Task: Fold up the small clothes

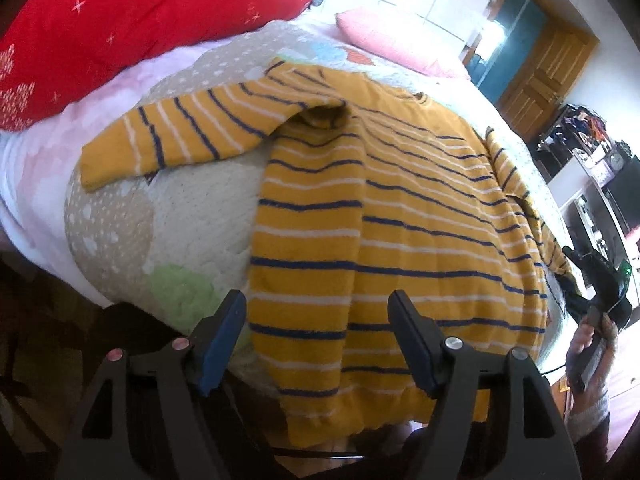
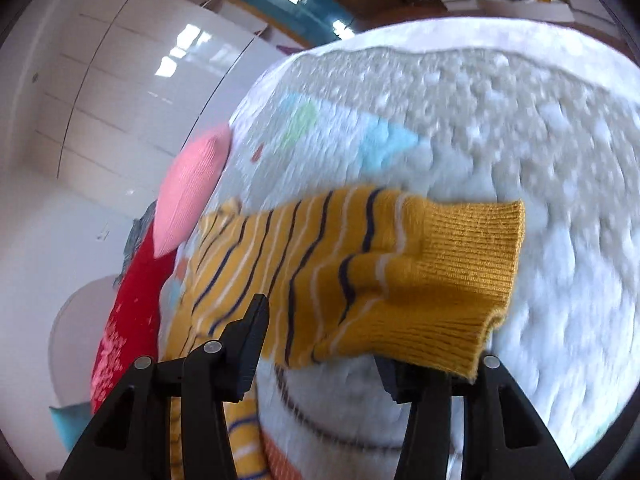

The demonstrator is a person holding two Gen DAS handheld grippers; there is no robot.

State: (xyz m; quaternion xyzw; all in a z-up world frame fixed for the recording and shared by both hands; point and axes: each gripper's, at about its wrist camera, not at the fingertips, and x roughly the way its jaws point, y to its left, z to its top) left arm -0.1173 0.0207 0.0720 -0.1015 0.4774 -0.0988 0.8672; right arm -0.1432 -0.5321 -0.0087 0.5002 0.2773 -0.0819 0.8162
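Note:
A small mustard-yellow sweater with navy and white stripes lies spread on the quilted bed cover. Its left sleeve stretches out to the left; its hem hangs at the near bed edge. My left gripper is open above the hem, its fingers either side of the cloth, holding nothing. My right gripper shows at the right edge by the other sleeve. In the right wrist view that sleeve, with its ribbed cuff, lies across my open right gripper.
A red pillow and a pink pillow lie at the head of the bed. A wooden door and dark shelves stand to the right. White wardrobe panels are beyond the bed.

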